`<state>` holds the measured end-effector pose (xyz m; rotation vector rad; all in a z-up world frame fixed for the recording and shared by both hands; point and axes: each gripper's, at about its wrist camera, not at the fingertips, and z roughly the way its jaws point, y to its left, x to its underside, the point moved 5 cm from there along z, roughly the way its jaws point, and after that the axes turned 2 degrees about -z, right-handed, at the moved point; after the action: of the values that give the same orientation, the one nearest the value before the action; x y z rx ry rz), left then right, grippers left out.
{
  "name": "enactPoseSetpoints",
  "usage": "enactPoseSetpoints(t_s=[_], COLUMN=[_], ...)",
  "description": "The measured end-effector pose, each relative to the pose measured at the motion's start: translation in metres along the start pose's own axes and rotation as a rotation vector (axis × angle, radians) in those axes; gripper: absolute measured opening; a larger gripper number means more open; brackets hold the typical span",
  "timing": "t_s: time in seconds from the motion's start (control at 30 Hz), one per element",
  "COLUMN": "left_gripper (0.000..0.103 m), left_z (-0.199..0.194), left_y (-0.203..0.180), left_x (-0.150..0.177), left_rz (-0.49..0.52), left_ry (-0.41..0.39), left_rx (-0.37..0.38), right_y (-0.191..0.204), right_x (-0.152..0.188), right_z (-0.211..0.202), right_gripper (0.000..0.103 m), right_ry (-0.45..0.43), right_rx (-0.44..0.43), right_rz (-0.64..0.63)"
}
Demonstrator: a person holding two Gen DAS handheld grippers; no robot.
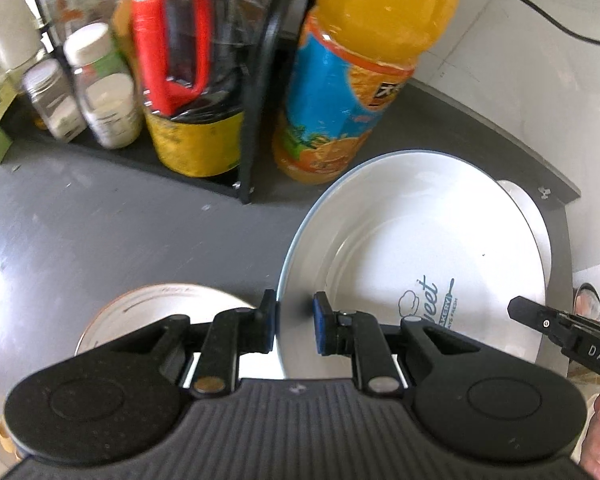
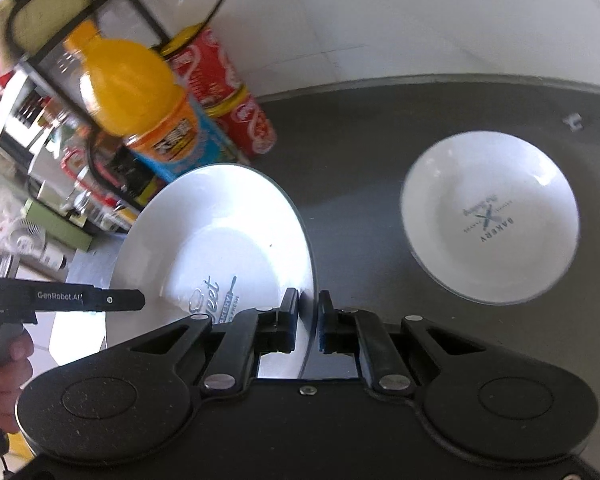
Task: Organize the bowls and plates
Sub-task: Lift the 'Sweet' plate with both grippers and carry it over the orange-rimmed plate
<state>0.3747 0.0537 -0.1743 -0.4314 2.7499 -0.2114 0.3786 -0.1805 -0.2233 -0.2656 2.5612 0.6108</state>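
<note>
A large white plate point(image 1: 419, 240) printed "Sweet Bakery" is held tilted above the dark grey counter point(image 1: 120, 232). My left gripper point(image 1: 296, 320) is shut on its left rim, one pad outside and one on the inner face. In the right wrist view the same plate point(image 2: 220, 232) has its right rim pinched by my right gripper point(image 2: 308, 312), also shut. A small white bowl point(image 2: 487, 216) with a bakery logo lies flat on the counter to the right; only its edge point(image 1: 527, 208) peeks out behind the plate in the left view. Another white dish point(image 1: 160, 308) lies under my left gripper.
An orange juice bottle point(image 1: 359, 72) stands just behind the plate, with a red can point(image 2: 228, 92) behind it. A black wire rack point(image 1: 256, 120) holds a dark sauce jug point(image 1: 188, 80) and small jars point(image 1: 104, 88). A black cable point(image 1: 539, 12) runs along the white wall. A hand point(image 2: 0, 380) grips the left tool.
</note>
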Motion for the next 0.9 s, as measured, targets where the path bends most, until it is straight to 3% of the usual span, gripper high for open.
enactPoseSetpoints(t_s=[0.3,0.9], left_gripper=[0.015,0.014], left_z=[-0.001,0.009], left_y=[0.026,0.086], left_x=[0.006,0.018], left_rz=[-0.050,-0.006], left_ry=[-0.010,0.054], left_rx=[0.013,0.052], right_y=[0.022,0.066], right_x=[0.010,0.048], right_z=[-0.001,0.015], right_gripper=[0.009,0.007], right_ry=[0.004,-0.003], right_rx=[-0.017,0.024], right_rz=[0.001,0.086])
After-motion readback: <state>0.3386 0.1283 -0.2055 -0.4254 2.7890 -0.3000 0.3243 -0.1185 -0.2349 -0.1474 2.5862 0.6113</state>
